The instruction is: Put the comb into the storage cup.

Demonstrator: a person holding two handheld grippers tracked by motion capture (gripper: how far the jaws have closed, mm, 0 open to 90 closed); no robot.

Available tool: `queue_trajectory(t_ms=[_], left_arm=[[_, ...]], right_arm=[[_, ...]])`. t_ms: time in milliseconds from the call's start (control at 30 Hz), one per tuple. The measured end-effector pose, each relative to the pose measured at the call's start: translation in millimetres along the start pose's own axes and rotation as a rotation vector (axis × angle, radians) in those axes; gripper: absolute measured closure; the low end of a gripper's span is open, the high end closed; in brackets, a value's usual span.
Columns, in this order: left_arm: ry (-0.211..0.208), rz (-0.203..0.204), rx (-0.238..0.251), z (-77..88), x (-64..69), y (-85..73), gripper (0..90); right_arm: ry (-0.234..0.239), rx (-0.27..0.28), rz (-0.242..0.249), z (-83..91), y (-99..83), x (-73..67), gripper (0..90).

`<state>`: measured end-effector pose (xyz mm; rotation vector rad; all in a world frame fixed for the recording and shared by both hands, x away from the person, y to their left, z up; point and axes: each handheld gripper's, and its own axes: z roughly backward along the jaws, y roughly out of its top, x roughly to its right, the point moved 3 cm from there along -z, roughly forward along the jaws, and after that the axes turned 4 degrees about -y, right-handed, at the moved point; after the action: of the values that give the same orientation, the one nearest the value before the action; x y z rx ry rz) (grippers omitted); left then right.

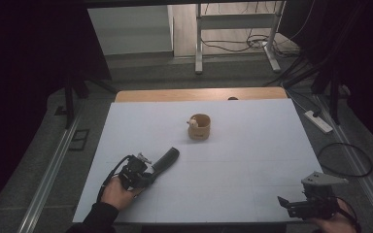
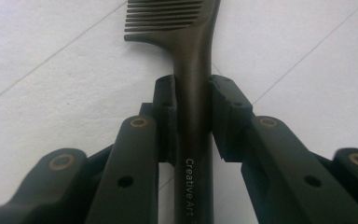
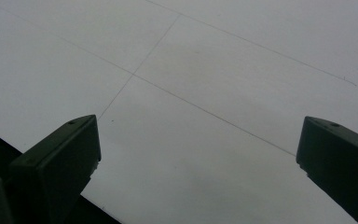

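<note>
A dark comb [image 1: 166, 159] lies on the white table [image 1: 233, 160], left of the middle, its toothed end pointing up and to the right. My left gripper [image 1: 149, 174] is shut on its handle. In the left gripper view the two pads press the comb's handle [image 2: 193, 56] from both sides, and the teeth lie beyond the left gripper [image 2: 193, 91]. My right gripper [image 1: 282, 201] sits low at the table's front right corner. In its own view the right gripper [image 3: 198, 140] is open, jaws wide apart, with bare table between them.
A small round wooden cup [image 1: 199, 127] with a pale little object [image 1: 193, 122] at its rim stands past the table's middle. A wooden strip [image 1: 199, 94] runs along the far edge. A power strip [image 1: 318, 121] and cables lie on the floor to the right.
</note>
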<state>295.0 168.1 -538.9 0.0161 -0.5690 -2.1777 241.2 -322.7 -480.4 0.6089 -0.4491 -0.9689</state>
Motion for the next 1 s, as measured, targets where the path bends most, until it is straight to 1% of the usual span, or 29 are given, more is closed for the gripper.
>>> queue_trajectory(t_ms=[33,100,233,367,433,533,600,667,700,733,833,1000], left_arm=[[-0.011,0.007,0.005,0.9,-0.5,0.1,72.1],[-0.015,0.011,0.015,2.8,-0.7,0.3,72.1],[-0.013,0.013,0.035,5.4,-1.3,0.1,72.1],[-0.039,0.033,0.052,8.3,-1.1,0.8,72.1],[-0.052,0.032,0.066,10.0,-1.0,0.9,72.1],[-0.051,0.027,0.079,11.9,-0.9,0.8,72.0],[-0.060,0.025,0.107,15.0,0.0,1.0,72.1],[-0.060,0.024,0.115,16.0,0.5,1.0,72.0],[-0.055,0.012,0.127,18.0,1.0,0.9,72.0],[-0.055,0.012,0.127,18.0,1.0,0.9,72.0],[-0.050,0.002,0.154,20.6,2.7,1.1,72.0],[-0.059,-0.007,0.173,22.9,4.9,0.9,72.0]], right_arm=[[0.000,0.000,0.000,0.0,0.0,0.0,0.0],[0.000,0.001,0.000,0.1,0.0,0.0,0.0],[0.000,0.002,0.000,0.2,0.0,0.0,0.0],[0.001,0.004,0.001,0.3,0.0,0.0,0.0],[0.001,0.004,0.001,0.3,0.0,0.0,0.0],[0.002,0.005,0.002,0.5,0.0,-0.2,0.0],[0.002,0.005,0.002,0.4,0.0,-0.2,0.0],[0.002,0.005,0.002,0.4,0.0,-0.2,0.0],[0.003,0.005,0.003,0.4,0.0,-0.2,0.0],[0.003,0.005,0.003,0.4,0.0,-0.2,0.0],[0.003,0.005,0.002,0.4,0.0,-0.2,0.0],[0.004,0.005,0.003,0.4,0.1,-0.2,0.0]])
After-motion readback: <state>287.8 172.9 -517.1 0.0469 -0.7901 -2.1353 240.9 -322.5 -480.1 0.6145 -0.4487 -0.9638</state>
